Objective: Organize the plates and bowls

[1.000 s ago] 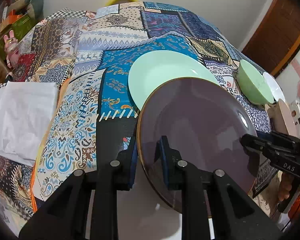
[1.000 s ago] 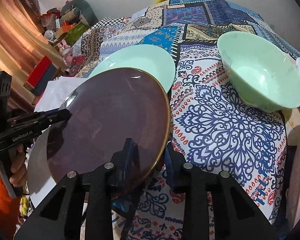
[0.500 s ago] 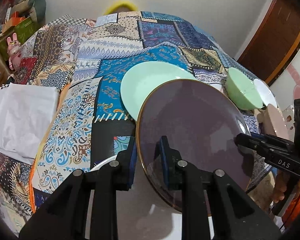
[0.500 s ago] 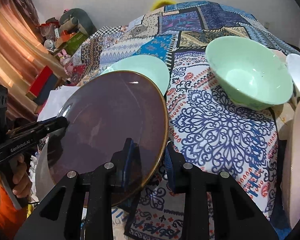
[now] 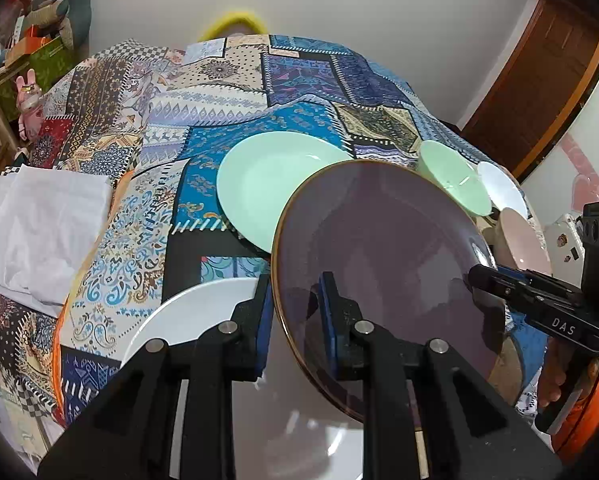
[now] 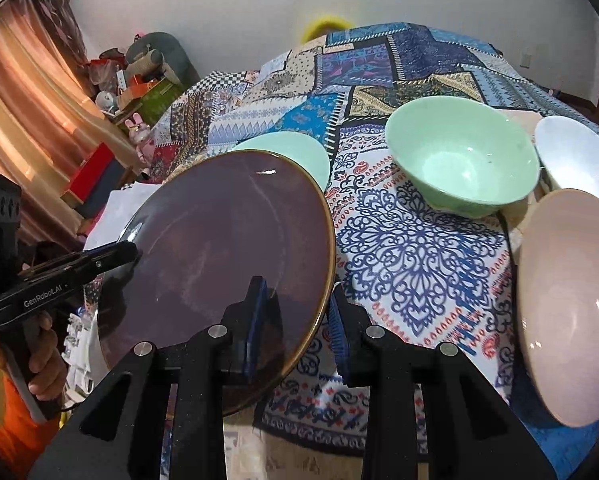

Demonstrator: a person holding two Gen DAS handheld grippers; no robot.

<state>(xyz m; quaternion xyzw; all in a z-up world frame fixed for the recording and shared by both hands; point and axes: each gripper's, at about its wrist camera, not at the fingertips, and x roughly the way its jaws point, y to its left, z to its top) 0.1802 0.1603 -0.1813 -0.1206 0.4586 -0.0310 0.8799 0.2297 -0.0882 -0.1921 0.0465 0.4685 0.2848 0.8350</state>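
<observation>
Both grippers hold one dark purple plate (image 5: 383, 256) (image 6: 223, 276) with a gold rim, lifted above the patterned cloth. My left gripper (image 5: 295, 312) is shut on its left rim. On the opposite rim my right gripper (image 6: 295, 312) is shut; the right gripper (image 5: 487, 278) shows at the plate's far edge in the left wrist view, the left gripper (image 6: 119, 256) likewise in the right wrist view. A mint green plate (image 5: 271, 188) (image 6: 291, 152) lies beyond it on the cloth. A white plate (image 5: 195, 316) lies below the lifted plate.
A mint green bowl (image 6: 463, 160) (image 5: 455, 176), a white bowl (image 6: 579, 160) (image 5: 499, 188) and a pink bowl (image 6: 571, 296) (image 5: 519, 240) sit to the right. Folded white cloth (image 5: 39, 232) lies at the left. Boxes and toys (image 6: 139, 80) crowd the far left corner.
Both grippers have risen with the purple plate. The white plate under it has come into view, and the pink bowl now shows on the right.
</observation>
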